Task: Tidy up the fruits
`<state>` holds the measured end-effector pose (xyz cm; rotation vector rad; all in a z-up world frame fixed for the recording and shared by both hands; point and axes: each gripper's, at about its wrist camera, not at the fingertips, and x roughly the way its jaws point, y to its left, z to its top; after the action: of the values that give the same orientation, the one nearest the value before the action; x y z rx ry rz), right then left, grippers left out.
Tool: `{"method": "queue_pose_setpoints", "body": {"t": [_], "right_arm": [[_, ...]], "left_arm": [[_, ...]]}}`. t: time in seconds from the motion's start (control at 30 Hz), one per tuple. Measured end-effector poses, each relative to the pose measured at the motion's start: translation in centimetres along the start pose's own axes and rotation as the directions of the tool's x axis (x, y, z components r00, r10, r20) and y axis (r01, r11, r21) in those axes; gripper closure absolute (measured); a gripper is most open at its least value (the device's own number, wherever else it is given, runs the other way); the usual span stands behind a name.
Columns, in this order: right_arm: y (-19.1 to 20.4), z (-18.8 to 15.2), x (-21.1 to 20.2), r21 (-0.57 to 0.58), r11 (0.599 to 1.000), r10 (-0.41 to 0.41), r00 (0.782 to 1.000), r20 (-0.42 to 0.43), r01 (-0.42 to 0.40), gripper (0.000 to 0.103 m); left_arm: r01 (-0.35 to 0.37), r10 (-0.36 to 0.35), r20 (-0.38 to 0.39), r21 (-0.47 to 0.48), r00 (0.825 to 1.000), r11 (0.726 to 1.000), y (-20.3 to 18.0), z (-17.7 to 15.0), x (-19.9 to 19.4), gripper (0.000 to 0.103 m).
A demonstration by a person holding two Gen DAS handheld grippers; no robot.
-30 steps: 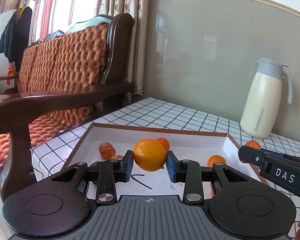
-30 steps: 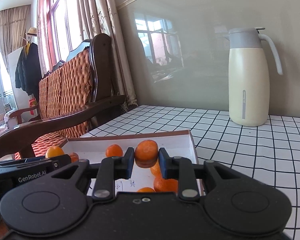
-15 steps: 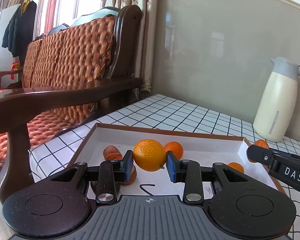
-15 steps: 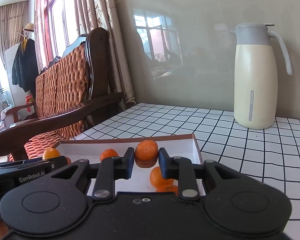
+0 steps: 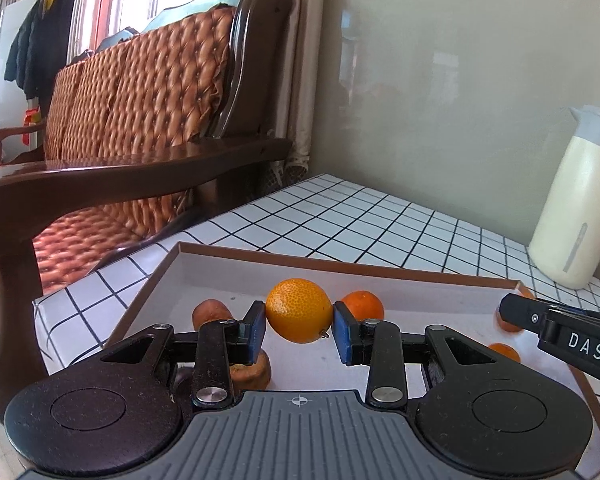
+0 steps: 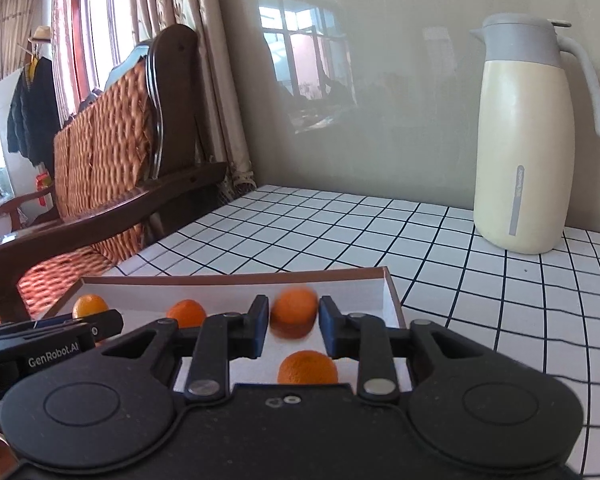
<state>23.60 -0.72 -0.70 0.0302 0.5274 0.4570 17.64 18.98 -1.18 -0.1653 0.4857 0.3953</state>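
A white tray with a brown rim [image 5: 340,260] lies on the checked table and holds several small oranges. My left gripper [image 5: 299,316] hangs over the tray's left part, shut on a yellow-orange mandarin [image 5: 300,300]. Under and behind it lie brownish fruits [image 5: 210,312] and an orange [image 5: 362,306]. In the right wrist view my right gripper [image 6: 294,320] is over the tray's right end [image 6: 392,300]; its jaws are opening. A blurred orange [image 6: 294,304] sits between them with thin gaps to both pads. Another orange [image 6: 308,368] lies below it.
A cream thermos jug [image 6: 520,140] stands at the back right of the table, near the wall. A wooden sofa with a quilted orange back [image 5: 140,100] runs along the table's left edge. One finger [image 5: 520,314] of the right gripper reaches in from the right.
Both grippers have moved forward over the tray. The right jaws, shut on the orange before, have spread, and the orange between them now looks blurred and loose. The left grip is unchanged.
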Motion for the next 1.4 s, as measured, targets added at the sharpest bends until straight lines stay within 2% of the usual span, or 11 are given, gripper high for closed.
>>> {"method": "queue_pose_setpoints", "body": {"t": [0.03,0.07,0.1,0.13,0.17,0.2,0.27,0.37,0.53,0.8,1.4], "right_arm": [[0.0,0.2,0.2,-0.002,1.000,-0.019,1.000,-0.006,0.019,0.046],[-0.1,0.2,-0.1,0.006,0.999,-0.035,0.999,0.018,0.035,0.024],[-0.2,0.1,-0.8,0.011,0.999,-0.043,0.997,0.058,0.043,0.022],[-0.2,0.2,-1.4,0.012,0.999,-0.052,0.995,0.084,0.052,0.023],[-0.3,0.2,-2.0,0.019,0.998,-0.060,0.993,0.103,0.058,0.022],[-0.6,0.2,-2.9,0.042,0.998,-0.057,0.990,0.130,0.052,0.021],[-1.1,0.4,-4.1,0.074,0.997,-0.045,0.986,0.164,0.033,0.010],[-1.4,0.5,-5.9,0.077,0.997,-0.030,0.978,0.208,0.014,0.006],[-1.7,0.6,-7.7,0.061,0.998,-0.007,0.974,0.227,-0.007,0.006],[-1.6,-0.5,-10.7,0.064,0.996,0.050,0.973,0.227,-0.066,0.006],[-1.7,-5.8,-18.9,0.071,0.997,0.020,0.982,0.187,-0.034,0.006]], "left_arm": [[-0.007,0.007,-0.005,-0.002,1.000,1.000,0.0,0.1,0.4,0.067],[-0.006,0.006,-0.020,0.000,1.000,1.000,-0.1,0.2,1.0,0.064],[-0.002,0.002,-0.036,0.002,0.999,1.000,0.0,0.3,1.4,0.034],[-0.015,0.014,-0.053,-0.004,0.999,1.000,0.0,0.3,1.6,0.012],[-0.042,0.042,-0.039,-0.018,0.998,0.999,0.0,0.4,1.1,0.000],[-0.050,0.050,-0.002,-0.024,0.999,0.998,-0.1,0.6,0.4,0.000],[-0.049,0.049,0.045,-0.015,0.998,0.999,-0.3,1.2,-0.9,0.000],[-0.064,0.064,0.076,-0.008,0.995,0.998,-0.3,1.6,-2.8,0.000],[-0.080,0.079,0.102,0.015,0.992,0.997,-0.2,1.2,-5.5,0.000],[-0.057,0.054,0.108,0.018,0.993,0.998,0.3,0.1,-9.6,0.000],[-0.011,0.002,0.114,0.076,0.993,0.997,0.7,-4.9,-16.8,0.000]]}}
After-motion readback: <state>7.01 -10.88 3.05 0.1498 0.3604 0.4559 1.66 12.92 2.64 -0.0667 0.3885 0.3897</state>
